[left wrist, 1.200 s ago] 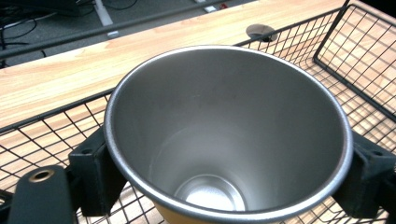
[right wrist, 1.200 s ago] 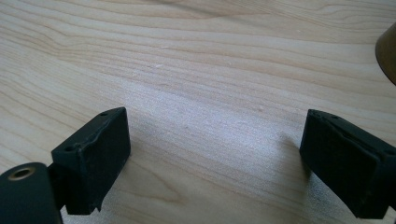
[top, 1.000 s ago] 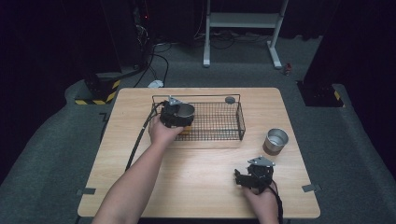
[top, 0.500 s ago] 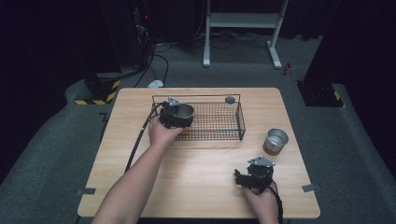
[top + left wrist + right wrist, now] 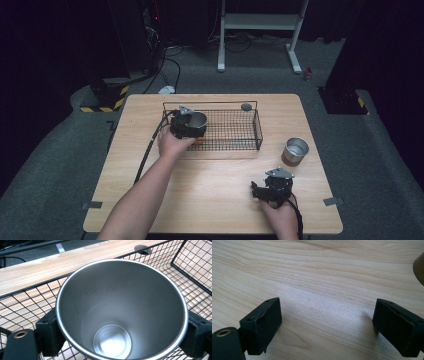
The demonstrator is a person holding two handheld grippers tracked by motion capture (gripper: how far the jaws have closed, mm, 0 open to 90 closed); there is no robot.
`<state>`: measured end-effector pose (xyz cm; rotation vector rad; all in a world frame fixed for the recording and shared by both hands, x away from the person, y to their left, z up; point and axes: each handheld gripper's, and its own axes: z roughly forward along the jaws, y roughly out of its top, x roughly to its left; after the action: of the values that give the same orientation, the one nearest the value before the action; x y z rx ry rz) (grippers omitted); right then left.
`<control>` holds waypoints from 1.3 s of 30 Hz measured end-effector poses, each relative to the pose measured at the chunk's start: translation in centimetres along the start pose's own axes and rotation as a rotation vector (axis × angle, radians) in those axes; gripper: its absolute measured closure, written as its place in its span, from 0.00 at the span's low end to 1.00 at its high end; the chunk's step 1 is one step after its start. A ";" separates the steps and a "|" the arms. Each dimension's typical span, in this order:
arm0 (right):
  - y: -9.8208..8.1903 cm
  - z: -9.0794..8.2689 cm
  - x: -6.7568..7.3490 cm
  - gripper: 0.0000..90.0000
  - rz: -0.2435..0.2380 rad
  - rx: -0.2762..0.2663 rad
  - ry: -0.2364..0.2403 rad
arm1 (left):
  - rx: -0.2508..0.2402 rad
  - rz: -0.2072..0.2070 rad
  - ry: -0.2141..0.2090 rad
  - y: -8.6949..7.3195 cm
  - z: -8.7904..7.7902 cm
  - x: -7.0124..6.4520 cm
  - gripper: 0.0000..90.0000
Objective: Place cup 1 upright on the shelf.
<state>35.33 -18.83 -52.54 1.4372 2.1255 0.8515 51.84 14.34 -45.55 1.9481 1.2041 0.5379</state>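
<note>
I have the left gripper (image 5: pixel 192 125) at the left end of the black wire basket (image 5: pixel 252 122), in the upper middle of the high view, with the plain steel cup (image 5: pixel 197 120) standing upright between its jaws. In the left gripper view the cup (image 5: pixel 120 312) takes up the centre, mouth toward the camera, mesh beneath it and a black pad (image 5: pixel 48 333) at each side of its wall. Those jaws have just been easing apart with the cup between them; I judge they are letting go, since the cup looks set down on the basket floor, though I cannot tell whether the pads are clear of the metal. A second steel cup (image 5: pixel 295 151) waits on the pale wooden bench (image 5: pixel 210 195) right of the basket, presumably next in. My right gripper (image 5: pixel 260 192) rests low at the lower right, jaws spread over bare wood, ready near that cup.
</note>
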 end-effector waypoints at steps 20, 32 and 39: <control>0.0 0.0 0.0 0.09 0.000 0.000 0.001 | -0.048 -0.019 -0.008 -0.2 -1.0 0.2 0.04; 0.0 0.0 0.0 0.09 -0.001 0.000 0.000 | -0.120 -0.011 -0.026 -0.2 -3.1 0.2 0.03; 0.0 0.0 0.0 0.09 -0.001 0.000 0.001 | -0.146 -0.005 -0.040 -0.2 -4.5 0.1 0.03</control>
<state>35.34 -18.83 -52.54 1.4363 2.1266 0.8523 48.71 16.24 -42.98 1.8235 1.1130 0.5660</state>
